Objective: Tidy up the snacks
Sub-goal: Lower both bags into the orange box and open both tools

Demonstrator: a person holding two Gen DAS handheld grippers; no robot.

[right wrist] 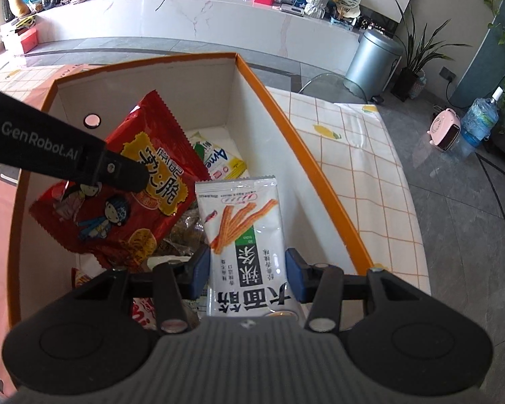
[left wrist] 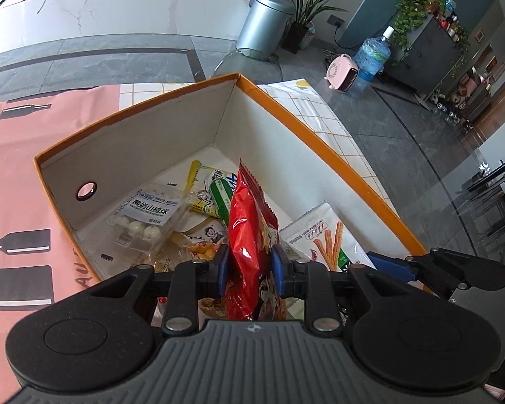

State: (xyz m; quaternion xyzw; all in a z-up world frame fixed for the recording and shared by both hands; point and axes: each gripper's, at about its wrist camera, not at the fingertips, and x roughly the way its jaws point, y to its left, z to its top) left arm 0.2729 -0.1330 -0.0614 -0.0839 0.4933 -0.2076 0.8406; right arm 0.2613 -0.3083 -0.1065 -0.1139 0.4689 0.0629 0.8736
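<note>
An orange-rimmed cardboard box (left wrist: 320, 131) (right wrist: 286, 124) holds several snack packets. My left gripper (left wrist: 249, 266) is shut on a red chip bag (left wrist: 249, 229), held on edge inside the box; the bag also shows in the right wrist view (right wrist: 118, 208) with the left gripper's finger across it. My right gripper (right wrist: 247, 272) has its blue pads on either side of a white spicy-strip packet (right wrist: 245, 235), which also shows in the left wrist view (left wrist: 323, 235). A clear tub of white yogurt balls (left wrist: 144, 215) and yellow-green packets (left wrist: 212, 192) lie on the box floor.
The box stands on a table with a pink bottle-print cloth (left wrist: 17, 175) and a white grid cloth (right wrist: 370, 175). Beyond are a grey floor, a metal bin (right wrist: 370, 60), a pink heater (right wrist: 446, 128), a water jug (right wrist: 481, 118) and plants.
</note>
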